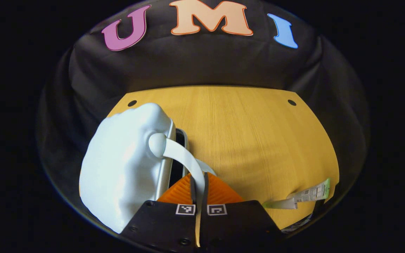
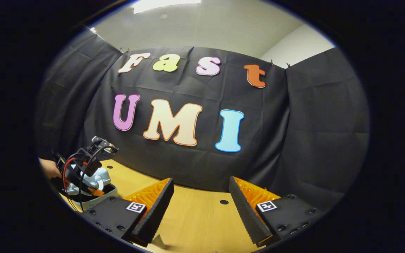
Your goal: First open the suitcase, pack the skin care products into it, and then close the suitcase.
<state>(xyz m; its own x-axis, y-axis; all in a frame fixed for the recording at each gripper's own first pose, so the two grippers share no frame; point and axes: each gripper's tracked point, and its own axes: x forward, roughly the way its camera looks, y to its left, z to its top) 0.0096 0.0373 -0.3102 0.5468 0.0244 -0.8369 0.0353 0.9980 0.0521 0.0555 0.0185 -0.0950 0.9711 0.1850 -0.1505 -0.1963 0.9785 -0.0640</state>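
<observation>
Suitcase, white, at 9 o'clock in left gripper view, lid raised a crack; its inside is a dark slit and I cannot make out any contents. My left gripper has its jaws pressed together on the suitcase handle. Skin care tube lies at 4 o'clock on the surface, its far end cut off at the rim. In right gripper view my right gripper hangs with jaws wide apart over bare wood. A hand at 9 o'clock is mostly cut off.
</observation>
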